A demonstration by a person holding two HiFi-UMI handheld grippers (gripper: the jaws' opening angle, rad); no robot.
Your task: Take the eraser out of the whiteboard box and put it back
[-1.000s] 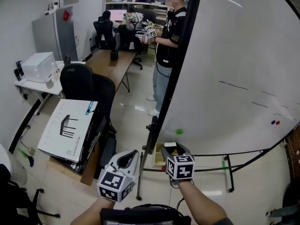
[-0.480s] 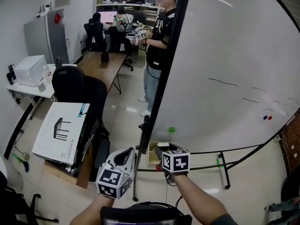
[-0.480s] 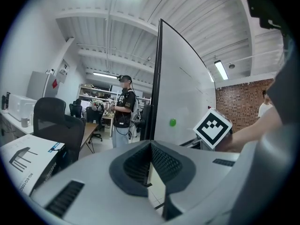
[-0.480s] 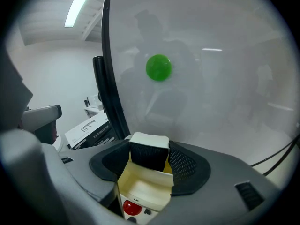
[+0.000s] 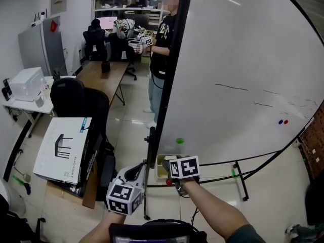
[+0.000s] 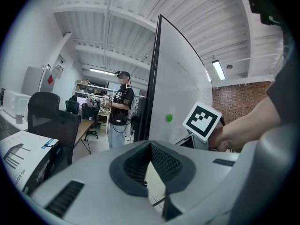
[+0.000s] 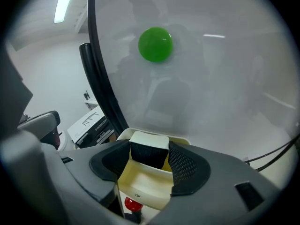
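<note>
looking down past my hands, the whiteboard [image 5: 238, 59] fills the right of the head view, and its far end runs out of frame. its black frame edge [image 5: 169, 75] hides part of a person [image 5: 159, 44] standing behind it. left of the board a flat carton [image 5: 63, 148] with a furniture drawing leans by a black office chair [image 5: 81, 97].

the cream whiteboard box [image 5: 160, 172] sits at the board's lower corner. from above most of it is covered by the right gripper [image 5: 174, 168] and its marker cube, so i can't see the eraser there. the right gripper view shows it plainly: the eraser [image 7: 149, 149], white on top and black below, is pinched between the two pads and held over the box's far end. the box's near end is cut off behind the jaws.

the left gripper [image 5: 136, 172] hangs beside the board's stand, apart from the box, its jaws closed together on nothing.

a green magnet [image 7: 155, 44] sticks to the board above the box. a small red thing [image 7: 132, 204] shows under the box; i can't make out what it is.
</note>
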